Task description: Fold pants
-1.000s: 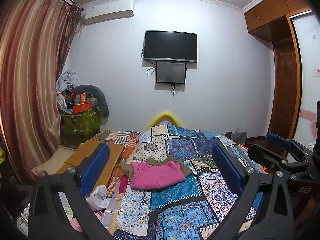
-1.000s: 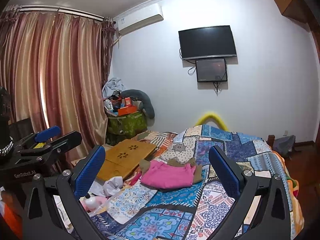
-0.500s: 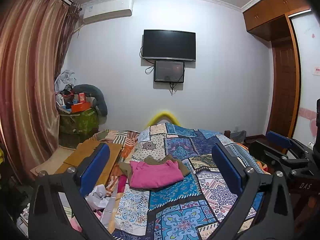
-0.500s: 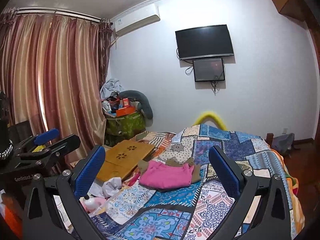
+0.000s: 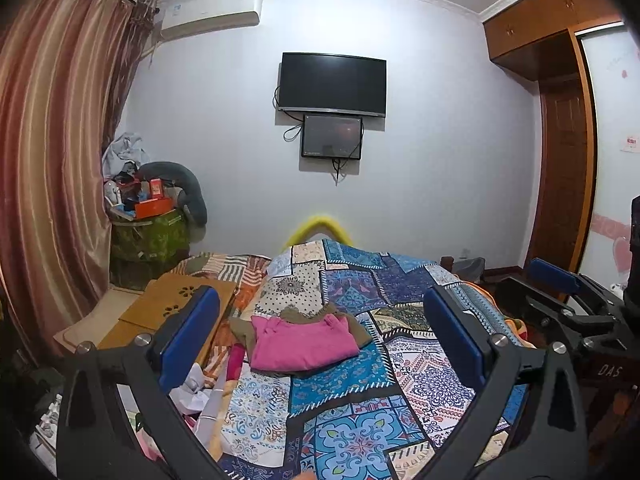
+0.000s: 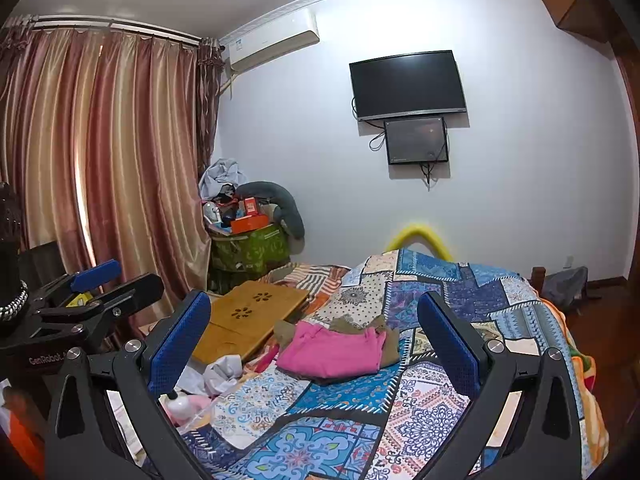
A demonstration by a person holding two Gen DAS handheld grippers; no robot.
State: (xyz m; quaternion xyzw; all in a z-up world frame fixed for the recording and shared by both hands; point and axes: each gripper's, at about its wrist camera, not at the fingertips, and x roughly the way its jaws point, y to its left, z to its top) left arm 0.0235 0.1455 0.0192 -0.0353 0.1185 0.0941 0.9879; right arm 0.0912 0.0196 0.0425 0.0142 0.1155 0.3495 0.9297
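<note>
Folded pink pants [image 5: 303,345] lie on top of a folded olive-brown garment [image 5: 294,314] in the middle of the patchwork bedspread [image 5: 360,400]. They also show in the right wrist view [image 6: 332,354], the brown garment [image 6: 348,325] behind. My left gripper [image 5: 320,344] is open and empty, held above the near end of the bed, well short of the pile. My right gripper [image 6: 316,348] is open and empty, at similar height. Each gripper shows in the other's view, the right one [image 5: 560,300] and the left one [image 6: 92,292].
A wooden lap desk [image 6: 248,316] lies at the bed's left edge, with crumpled white cloth [image 6: 218,372] and a pink-white bottle [image 6: 180,404] near it. A loaded green basket [image 6: 250,248] stands by the curtain [image 6: 100,160]. A TV [image 5: 332,82] hangs on the far wall. A wardrobe [image 5: 560,120] stands right.
Both views have drifted slightly, the room shifting a little left and up in frame. The grippers stay open and the clothes pile has not moved.
</note>
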